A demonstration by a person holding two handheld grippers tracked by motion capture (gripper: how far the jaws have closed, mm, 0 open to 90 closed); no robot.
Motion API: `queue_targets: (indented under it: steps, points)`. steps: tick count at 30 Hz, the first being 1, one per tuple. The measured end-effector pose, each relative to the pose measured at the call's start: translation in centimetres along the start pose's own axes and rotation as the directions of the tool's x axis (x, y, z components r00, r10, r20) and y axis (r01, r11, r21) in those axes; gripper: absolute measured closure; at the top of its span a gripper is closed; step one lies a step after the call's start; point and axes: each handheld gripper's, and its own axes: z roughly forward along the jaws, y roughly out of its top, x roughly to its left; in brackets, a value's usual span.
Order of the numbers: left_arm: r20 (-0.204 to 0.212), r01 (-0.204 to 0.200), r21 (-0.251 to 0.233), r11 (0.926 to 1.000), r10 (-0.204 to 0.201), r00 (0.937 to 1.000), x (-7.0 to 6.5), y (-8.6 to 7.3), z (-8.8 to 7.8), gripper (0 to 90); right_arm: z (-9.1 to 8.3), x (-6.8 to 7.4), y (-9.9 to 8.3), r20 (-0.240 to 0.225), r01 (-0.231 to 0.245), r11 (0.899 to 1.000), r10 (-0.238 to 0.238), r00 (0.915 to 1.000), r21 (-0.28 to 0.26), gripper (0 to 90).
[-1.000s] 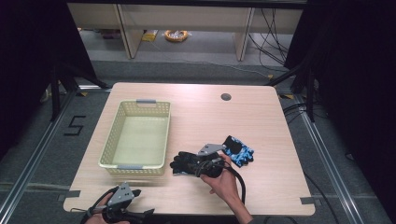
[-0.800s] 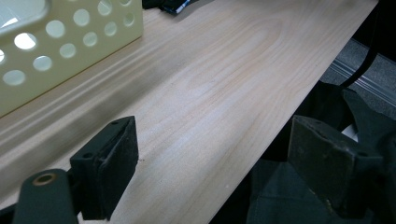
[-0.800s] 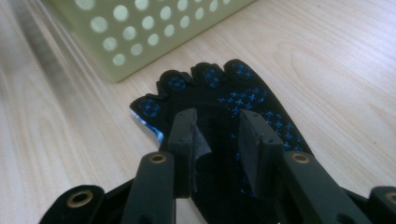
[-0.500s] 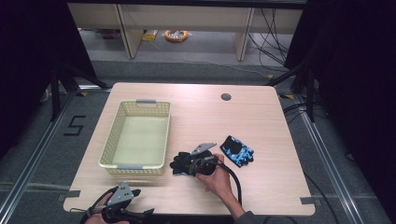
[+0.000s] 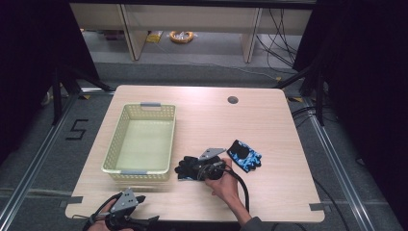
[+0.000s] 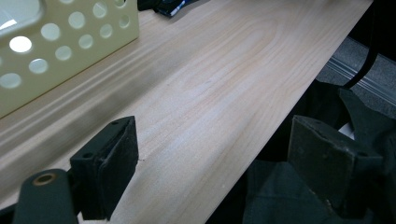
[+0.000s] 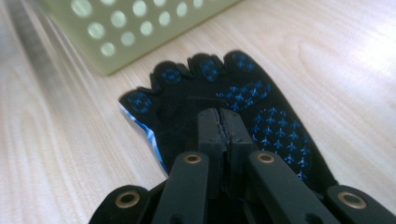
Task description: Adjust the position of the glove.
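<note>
The right gripper (image 7: 219, 122) has just been closing and its jaws now stand pressed together over the palm of a black glove (image 7: 224, 98) with small blue grip dots; whether a fold of the cloth is actually caught between the pads is hard to tell, since the jaws look almost fully shut and any pinched layer would be very thin. From the high view that glove (image 5: 188, 167) lies flat on the table (image 5: 269, 125), just beside the near right corner of the pale yellow basket (image 5: 112, 149), with the right gripper (image 5: 201, 169) on top of it; a second glove (image 5: 244, 155), black with brighter blue, rests a little to the right, apart from the first. The glove looks light, soft and floppy; it should drape and dangle once lifted rather than hold its shape, and the dotted palm probably gives the pads decent friction; the risk, I judge, is a grip on too little fabric, which could slip out. A pinch across a bunched fold near the palm or cuff seems safer than one on a fingertip. The left gripper (image 6: 212, 161) hangs at the near table edge with its jaws spread wide and nothing between them.
</note>
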Motion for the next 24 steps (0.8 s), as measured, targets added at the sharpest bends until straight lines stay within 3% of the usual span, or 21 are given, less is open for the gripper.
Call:
queue_targets:
  steps: [2, 5, 7, 8, 9, 10, 13, 14, 18, 20, 23, 24]
  points:
    - [-0.009, -0.054, 0.016, 0.9984, 0.054, 0.9985, 0.3, 0.1, -0.1, 15.6, -0.5, 0.0, 0.3, -0.002, 0.005, 0.999, -0.005, 1.0000, -0.035, 88.7]
    - [-0.005, -0.040, 0.016, 0.9991, 0.040, 0.9992, 0.2, 0.1, -0.1, 15.6, -1.6, -0.2, 1.0, -0.009, 0.023, 0.999, -0.023, 0.9997, -0.047, 88.7]
    - [-0.007, -0.050, 0.021, 0.9985, 0.051, 0.9987, 0.3, 0.1, -0.1, 15.6, -2.1, -0.2, 1.4, -0.009, 0.032, 0.998, -0.033, 0.9994, -0.052, 88.8]
    - [-0.013, -0.020, 0.023, 0.9995, 0.021, 0.9997, 0.2, 0.0, -0.1, 15.6, -2.4, -0.2, 1.5, -0.013, 0.022, 0.998, -0.023, 0.9997, -0.051, 88.8]
    - [-0.013, -0.021, 0.021, 0.9996, 0.021, 0.9997, 0.2, 0.0, -0.1, 15.6, -2.6, -0.4, 1.7, -0.024, 0.038, 0.997, -0.039, 0.9989, -0.065, 88.7]
    - [0.002, 0.007, -0.007, 1.0000, -0.007, 1.0000, 0.0, 0.0, 0.0, 15.6, -2.8, -0.4, 1.8, -0.023, 0.037, 0.997, -0.039, 0.9990, -0.064, 88.8]
    - [-0.004, -0.029, 0.019, 0.9994, 0.029, 0.9996, 0.2, 0.1, -0.3, 15.6, -3.5, -0.5, 2.1, -0.037, 0.043, 0.995, -0.046, 0.9983, -0.088, 88.8]
    - [0.001, -0.015, -0.003, 0.9999, 0.015, 0.9999, 0.1, 0.1, -0.1, 15.6, -3.9, -0.4, 2.2, -0.037, 0.031, 0.995, -0.034, 0.9987, -0.094, 88.8]
    - [-0.001, -0.023, 0.004, 0.9997, 0.023, 0.9997, 0.2, 0.1, -0.2, 15.6, -5.5, -0.4, 2.5, -0.055, 0.046, 0.992, -0.052, 0.9971, -0.113, 88.8]
    - [-0.005, -0.004, 0.001, 1.0000, 0.004, 1.0000, 0.1, 0.1, -0.2, 15.6, -6.3, -0.3, 2.3, -0.074, 0.039, 0.990, -0.049, 0.9961, -0.137, 88.8]
    - [-0.007, -0.019, -0.002, 0.9998, 0.019, 0.9998, 0.2, 0.1, -0.3, 15.6, -7.7, -0.3, 1.7, -0.093, 0.050, 0.987, -0.065, 0.9935, -0.150, 88.8]
    - [-0.007, -0.019, -0.001, 0.9998, 0.019, 0.9998, 0.2, 0.1, -0.2, 15.6, -8.3, -0.1, 1.4, -0.086, 0.020, 0.988, -0.034, 0.9957, -0.151, 88.8]
